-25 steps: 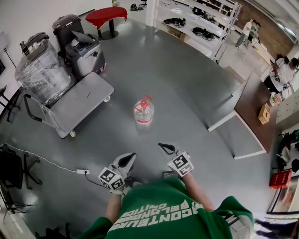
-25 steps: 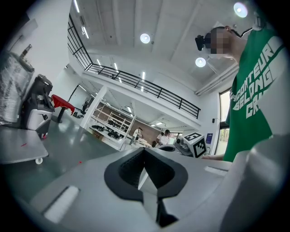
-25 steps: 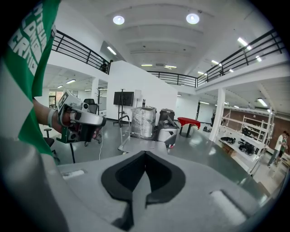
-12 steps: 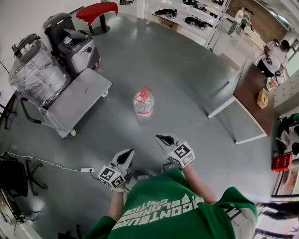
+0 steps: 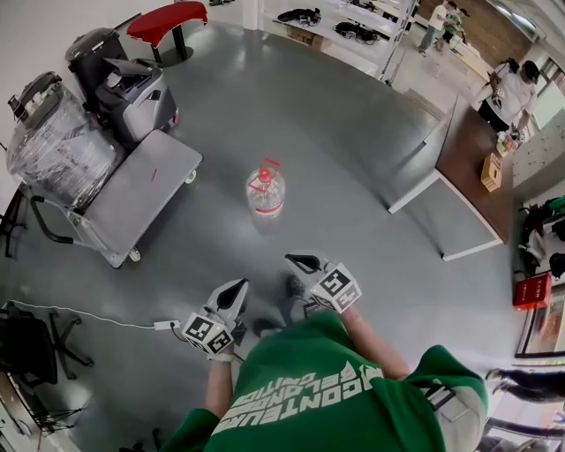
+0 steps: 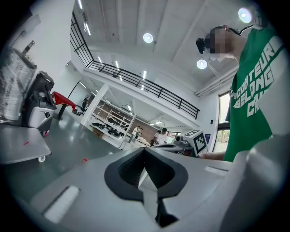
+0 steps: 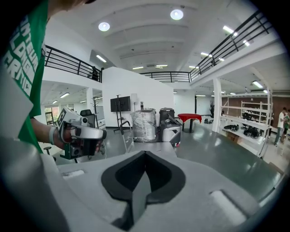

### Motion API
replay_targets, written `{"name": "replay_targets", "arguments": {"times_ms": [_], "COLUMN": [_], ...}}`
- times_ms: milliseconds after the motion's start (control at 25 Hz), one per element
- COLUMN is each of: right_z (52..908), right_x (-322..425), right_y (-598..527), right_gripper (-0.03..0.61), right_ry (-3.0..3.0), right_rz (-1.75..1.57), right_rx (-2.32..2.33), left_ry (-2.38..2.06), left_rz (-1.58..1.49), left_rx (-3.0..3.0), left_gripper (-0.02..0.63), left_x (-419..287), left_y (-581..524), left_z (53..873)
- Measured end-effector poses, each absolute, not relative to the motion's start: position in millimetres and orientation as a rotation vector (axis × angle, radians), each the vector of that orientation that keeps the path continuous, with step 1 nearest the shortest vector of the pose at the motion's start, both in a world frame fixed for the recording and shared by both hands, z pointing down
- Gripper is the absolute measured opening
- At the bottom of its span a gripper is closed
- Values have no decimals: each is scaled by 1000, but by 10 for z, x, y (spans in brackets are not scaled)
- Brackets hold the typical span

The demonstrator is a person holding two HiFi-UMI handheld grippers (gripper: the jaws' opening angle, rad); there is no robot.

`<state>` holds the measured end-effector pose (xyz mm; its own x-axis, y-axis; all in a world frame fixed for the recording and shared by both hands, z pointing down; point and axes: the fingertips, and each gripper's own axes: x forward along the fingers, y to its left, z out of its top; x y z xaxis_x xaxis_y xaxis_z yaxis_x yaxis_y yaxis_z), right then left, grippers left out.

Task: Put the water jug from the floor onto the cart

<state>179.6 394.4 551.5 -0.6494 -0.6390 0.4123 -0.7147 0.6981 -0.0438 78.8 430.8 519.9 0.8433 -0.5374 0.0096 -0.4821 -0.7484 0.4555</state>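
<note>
The clear water jug [image 5: 265,191] with a red cap and red handle stands upright on the grey floor, ahead of me. The flat grey cart [image 5: 141,196] is to its left, its bare deck facing the jug. My left gripper [image 5: 239,285] and right gripper [image 5: 292,261] hang side by side short of the jug, well apart from it. Both are shut with nothing between the jaws. The left gripper view shows its jaws [image 6: 144,152] meeting in a line, with the cart deck [image 6: 18,149] at far left. In the right gripper view the jaws [image 7: 145,157] are likewise closed.
A plastic-wrapped load [image 5: 55,141] stands on the cart's far end by its handle. Dark bins [image 5: 124,79] and a red table [image 5: 166,19] are behind it. A wooden desk [image 5: 468,150] and shelving [image 5: 353,35] lie to the right. A power strip [image 5: 162,325] with its cable lies by my left foot.
Both grippers have drifted slightly across the floor with the person and stay shut. The head camera has shifted, so cart and jug sit a little higher and further left in view.
</note>
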Motion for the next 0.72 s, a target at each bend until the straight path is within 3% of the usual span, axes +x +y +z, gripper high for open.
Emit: {"name": "replay_targets", "arguments": {"times_ms": [720], "right_z": [5563], "right_x": [2198], "right_y": [3086], "right_gripper": [-8], "right_ry": [-2604], "right_rz": [346], "right_rx": [1090], "left_ry": [-816], "left_rz": [-31], "left_rx": [2667], "left_gripper": [9], "left_x": [1200], "left_y": [3567], "left_z": [5142]}}
